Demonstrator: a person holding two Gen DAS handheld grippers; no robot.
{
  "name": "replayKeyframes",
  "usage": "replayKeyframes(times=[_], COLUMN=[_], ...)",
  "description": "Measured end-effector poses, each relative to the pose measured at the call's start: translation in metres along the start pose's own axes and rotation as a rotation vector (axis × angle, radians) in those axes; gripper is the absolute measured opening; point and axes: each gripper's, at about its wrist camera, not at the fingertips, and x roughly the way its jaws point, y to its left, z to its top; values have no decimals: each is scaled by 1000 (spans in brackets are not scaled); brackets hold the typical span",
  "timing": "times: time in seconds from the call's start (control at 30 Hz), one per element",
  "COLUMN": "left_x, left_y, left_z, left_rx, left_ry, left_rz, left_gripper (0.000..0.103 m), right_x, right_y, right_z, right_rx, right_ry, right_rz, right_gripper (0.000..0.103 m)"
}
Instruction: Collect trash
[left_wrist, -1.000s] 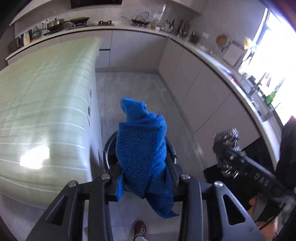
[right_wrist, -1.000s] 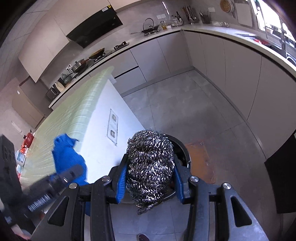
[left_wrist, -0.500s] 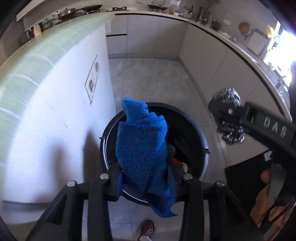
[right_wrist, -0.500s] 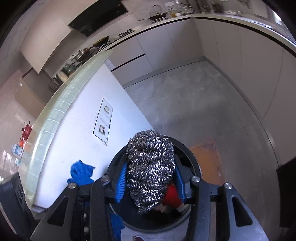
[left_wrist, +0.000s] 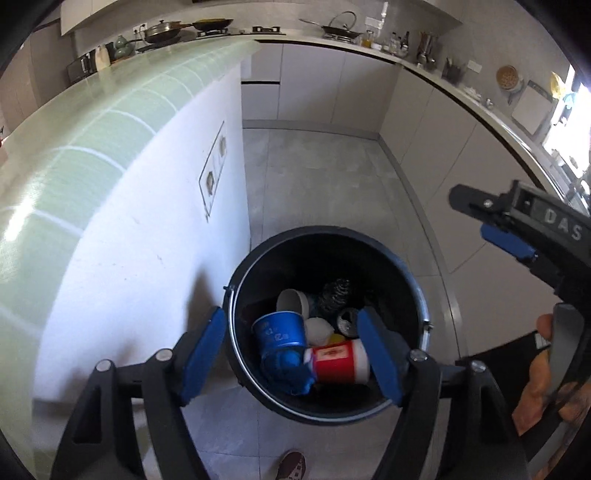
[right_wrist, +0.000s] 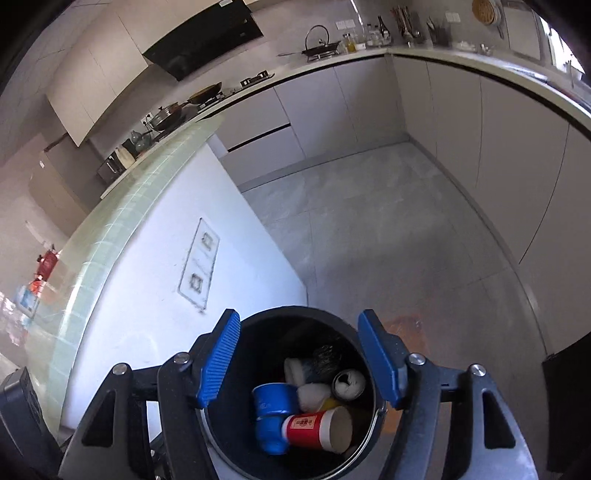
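Note:
A round black trash bin (left_wrist: 415, 291) stands on the floor beside the white island wall; it also shows in the right wrist view (right_wrist: 364, 338). Inside lie a blue paper cup (left_wrist: 280, 330), a red paper cup (left_wrist: 338, 362), the blue cloth (left_wrist: 286, 367), the steel wool scrubber (left_wrist: 336, 291) and white cups. My left gripper (left_wrist: 291, 354) is open and empty above the bin. My right gripper (right_wrist: 299, 360) is open and empty above the bin too, and it shows at the right of the left wrist view (left_wrist: 506, 229).
The island with a green tiled top (left_wrist: 85, 129) and white side wall (left_wrist: 147, 236) stands left of the bin. Grey cabinets (right_wrist: 498, 155) and counters with pans run along the back and right. Grey tile floor (left_wrist: 325, 177) lies beyond the bin. A shoe (left_wrist: 291, 465) shows below.
Both grippers opened. The blue cloth dropped from the left gripper and the steel wool from the right gripper; both now lie in the bin.

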Motion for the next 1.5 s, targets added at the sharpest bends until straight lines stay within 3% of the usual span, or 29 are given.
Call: replayKeyframes(times=[0.2,0.43,0.53,0.73,0.97,1.1,1.3,1.5], left_x=[-32,-98,-141,-235,-321,-348,-384,-390], left_y=[-11,-4,14,72,133,147,150,127], left_z=[-5,-26,-48,-105,-154,-160,-176,-194], left_rx=[44,76,95,94,91,65,5,-3], left_ry=[-8,-23,-43,-97,-231,-279,-331,-376], left_rz=[-40,-107,-111,-75,10,36,44,98], left_gripper=[75,75,76,90,97,98,100,101], right_x=[-27,-104,-147,-237,-322,-367,-423,-449], right_y=[0,2,25,94,179,215,239,228], right_z=[-20,-77,-113,-195,-268,-285,-291,-288], right_rx=[-7,36,38,17,-102,-178,-227,-194], right_ry=[61,92,91,63,-1,-78,-238,-242], right_rz=[-70,-114,-104,-57,-42,-57,-101,-87], right_gripper=[69,69,69,69,72,76,90,91])
